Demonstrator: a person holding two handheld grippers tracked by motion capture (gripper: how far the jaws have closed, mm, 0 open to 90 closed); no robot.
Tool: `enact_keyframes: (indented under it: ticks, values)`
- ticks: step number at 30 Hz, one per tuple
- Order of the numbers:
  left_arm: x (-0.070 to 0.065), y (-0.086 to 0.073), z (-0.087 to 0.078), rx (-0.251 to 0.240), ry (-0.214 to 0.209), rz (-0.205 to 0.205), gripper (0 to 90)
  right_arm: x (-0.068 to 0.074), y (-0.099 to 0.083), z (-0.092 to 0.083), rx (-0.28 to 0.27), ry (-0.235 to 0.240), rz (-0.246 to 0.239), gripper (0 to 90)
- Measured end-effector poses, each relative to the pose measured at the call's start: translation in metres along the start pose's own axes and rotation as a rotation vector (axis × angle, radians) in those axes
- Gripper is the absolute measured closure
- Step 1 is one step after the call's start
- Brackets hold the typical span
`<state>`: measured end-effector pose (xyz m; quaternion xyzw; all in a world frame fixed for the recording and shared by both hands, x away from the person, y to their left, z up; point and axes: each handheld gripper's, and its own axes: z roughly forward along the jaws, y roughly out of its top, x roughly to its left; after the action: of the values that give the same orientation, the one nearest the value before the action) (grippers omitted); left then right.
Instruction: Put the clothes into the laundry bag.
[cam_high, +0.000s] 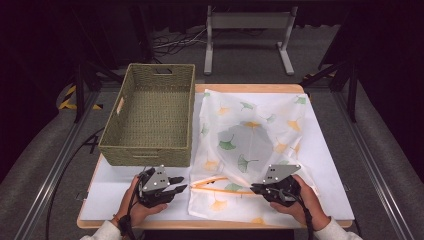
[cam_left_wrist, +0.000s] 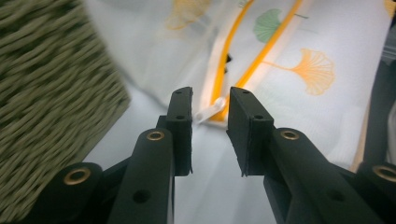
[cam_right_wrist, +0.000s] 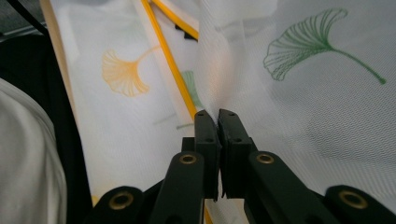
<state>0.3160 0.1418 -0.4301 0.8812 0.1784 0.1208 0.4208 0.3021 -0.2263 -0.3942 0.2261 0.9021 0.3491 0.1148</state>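
Observation:
A white mesh bag (cam_high: 250, 145) printed with green and orange ginkgo leaves lies on the table, its orange zipper (cam_high: 215, 182) running along the near edge. My left gripper (cam_high: 182, 184) sits at the zipper's left end with its jaws apart. In the left gripper view, the left gripper (cam_left_wrist: 210, 95) frames the small white zipper pull (cam_left_wrist: 210, 111), and neither pad touches it. My right gripper (cam_high: 255, 189) is at the zipper's right end. In the right gripper view, the right gripper (cam_right_wrist: 217, 114) is shut on a fold of the bag fabric (cam_right_wrist: 303, 107) beside the zipper (cam_right_wrist: 173, 70).
A woven green basket (cam_high: 150, 115) stands empty at the back left, close to the left gripper; its wall (cam_left_wrist: 42, 84) fills the left side of the left gripper view. Bare white table (cam_high: 115, 195) lies in front of it. A metal stand (cam_high: 247, 30) stands on the floor beyond.

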Motion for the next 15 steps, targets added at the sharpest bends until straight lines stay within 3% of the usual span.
enact_keyframes:
  ticks: [3, 11, 15]
  values:
    - [0.000, 0.001, 0.005, 0.007, 0.000, -0.002, 70.9, 0.001, 0.003, -0.011, -0.049, 0.013, 0.002, 87.7]
    - [0.004, -0.004, 0.001, 0.008, 0.008, -0.027, 71.1, 0.001, -0.006, -0.005, 0.025, 0.002, -0.002, 86.7]
    - [0.009, -0.012, -0.009, 0.000, 0.033, -0.054, 70.2, -0.001, -0.013, -0.002, 0.048, -0.007, 0.011, 85.2]
